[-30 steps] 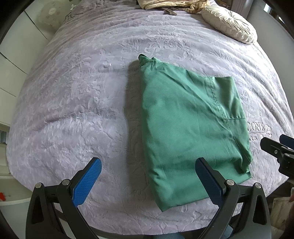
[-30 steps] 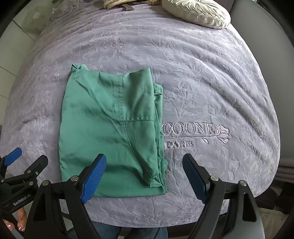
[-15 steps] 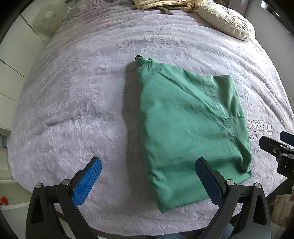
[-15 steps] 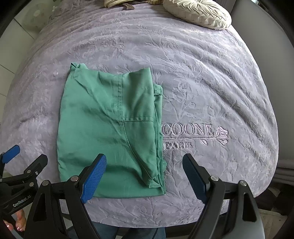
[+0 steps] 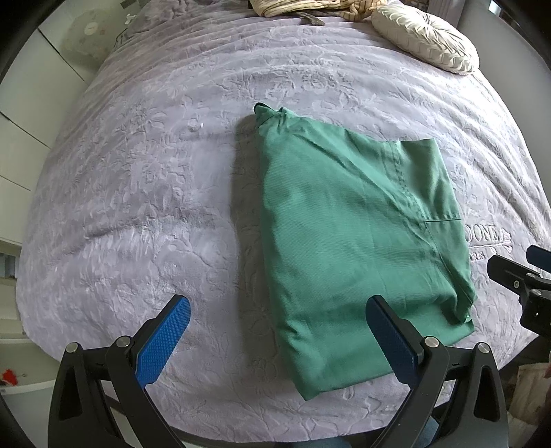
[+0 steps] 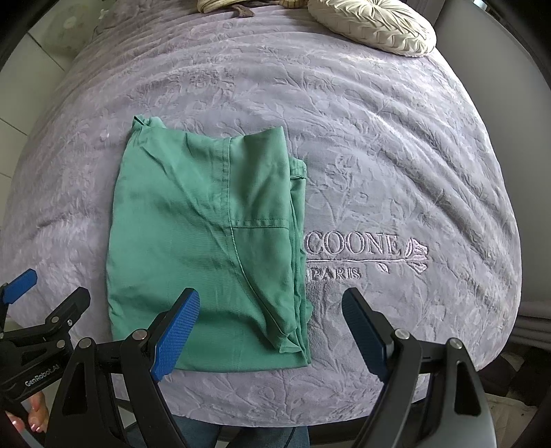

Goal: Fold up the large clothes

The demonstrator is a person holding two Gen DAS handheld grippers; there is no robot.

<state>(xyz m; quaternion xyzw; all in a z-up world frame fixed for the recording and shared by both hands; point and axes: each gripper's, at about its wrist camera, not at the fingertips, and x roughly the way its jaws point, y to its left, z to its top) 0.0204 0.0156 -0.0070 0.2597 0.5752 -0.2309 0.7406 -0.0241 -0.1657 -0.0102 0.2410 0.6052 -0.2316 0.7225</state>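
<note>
A green garment (image 5: pixel 358 241) (image 6: pixel 210 248) lies folded into a flat rectangle on the lilac bedspread (image 5: pixel 137 193) (image 6: pixel 396 144), near the bed's front edge. My left gripper (image 5: pixel 275 324) hovers high above its near left corner, jaws wide open, nothing between them. My right gripper (image 6: pixel 272 320) hangs over the garment's near right corner, also open and empty. Each gripper shows at the edge of the other's view: the right gripper's fingers (image 5: pixel 516 275) and the left gripper's fingers (image 6: pixel 41 310). Neither touches the cloth.
A cream round cushion (image 5: pixel 427 41) (image 6: pixel 372 27) and a striped beige cloth (image 5: pixel 310 7) lie at the head of the bed. Embroidered lettering (image 6: pixel 358 255) sits right of the garment. White cabinets (image 5: pixel 20 138) stand to the left.
Both views have shifted only slightly; the garment lies the same and both grippers stay open above it.
</note>
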